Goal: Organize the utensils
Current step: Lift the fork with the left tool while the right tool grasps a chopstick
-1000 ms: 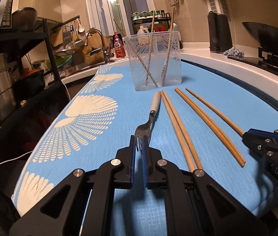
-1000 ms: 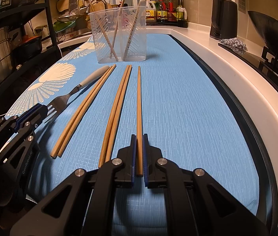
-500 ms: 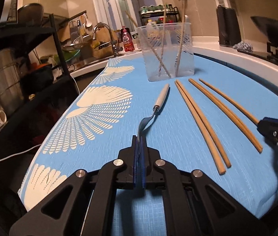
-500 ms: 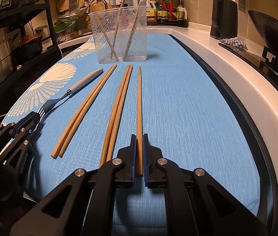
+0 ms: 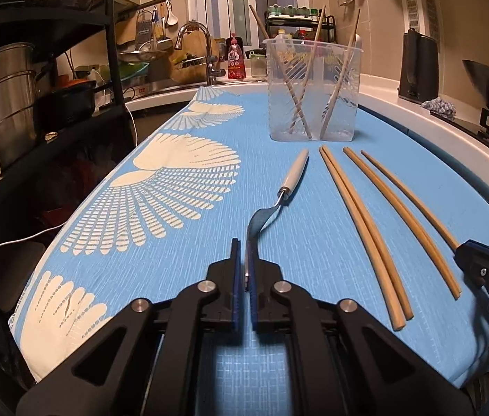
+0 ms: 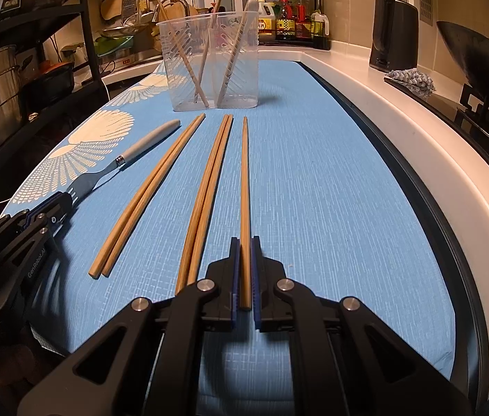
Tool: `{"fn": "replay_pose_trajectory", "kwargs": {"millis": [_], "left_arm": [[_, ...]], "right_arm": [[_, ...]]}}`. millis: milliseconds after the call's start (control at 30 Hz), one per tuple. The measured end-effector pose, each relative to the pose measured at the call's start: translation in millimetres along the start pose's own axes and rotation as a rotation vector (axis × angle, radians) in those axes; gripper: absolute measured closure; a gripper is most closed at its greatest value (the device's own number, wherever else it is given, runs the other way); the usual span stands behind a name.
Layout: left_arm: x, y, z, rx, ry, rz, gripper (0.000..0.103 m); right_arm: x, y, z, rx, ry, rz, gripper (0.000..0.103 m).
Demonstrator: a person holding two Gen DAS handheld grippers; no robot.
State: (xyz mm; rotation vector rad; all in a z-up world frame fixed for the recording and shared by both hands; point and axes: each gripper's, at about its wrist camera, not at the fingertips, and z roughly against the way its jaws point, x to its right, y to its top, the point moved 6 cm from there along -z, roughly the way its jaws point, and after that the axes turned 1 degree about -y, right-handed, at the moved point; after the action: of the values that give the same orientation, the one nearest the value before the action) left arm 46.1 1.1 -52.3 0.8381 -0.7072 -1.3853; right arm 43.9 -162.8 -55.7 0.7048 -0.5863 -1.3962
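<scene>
- The left gripper (image 5: pixel 245 260) is clamped on the tine end of a fork (image 5: pixel 281 196); the tines sit between its blue pads and the fork is turned on edge.
- The fork's pale handle reaches ahead of that gripper and slightly to the right, its far tip down near the blue mat (image 5: pixel 182 215).
- The right gripper (image 6: pixel 245 260) is clamped on the near end of a single chopstick (image 6: pixel 245 180), which runs straight ahead of it along the mat.
- Just to the left of the right gripper lies a pair of chopsticks (image 6: pixel 206 194), side by side and touching each other.
- Further left, between that pair and the fork, lies a second pair of chopsticks (image 6: pixel 147 194), also touching each other.
- Straight ahead of both grippers, past the far ends of the chopsticks, stands a clear plastic container (image 6: pixel 210 62) on the mat.
- Several chopsticks (image 6: pixel 234 52) lean at angles inside the container, and a white-tipped utensil (image 6: pixel 252 1) sticks up above its rim.
- In the left wrist view the right gripper shows at the right edge, and in the right wrist view the left gripper shows at the left edge.
</scene>
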Motion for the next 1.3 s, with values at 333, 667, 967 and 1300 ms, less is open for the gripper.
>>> {"fn": "replay_pose_trajectory", "kwargs": {"millis": [333, 667, 967, 1300], "left_arm": [[-4, 17, 18, 0.08, -0.006, 0.007, 0.101], [-7, 54, 47, 0.198, -0.022, -0.018, 0.101], [-20, 106, 56, 0.229, -0.07, 0.008, 0.101], [-25, 162, 60, 0.219, -0.147, 0.001, 0.101]], "right_arm": [[-4, 18, 23, 0.064, -0.04, 0.028, 0.097], [-1, 55, 57, 0.159, -0.058, 0.062, 0.097], [4, 103, 79, 0.229, -0.047, 0.079, 0.097], [4, 152, 90, 0.24, -0.004, 0.079, 0.097]]}}
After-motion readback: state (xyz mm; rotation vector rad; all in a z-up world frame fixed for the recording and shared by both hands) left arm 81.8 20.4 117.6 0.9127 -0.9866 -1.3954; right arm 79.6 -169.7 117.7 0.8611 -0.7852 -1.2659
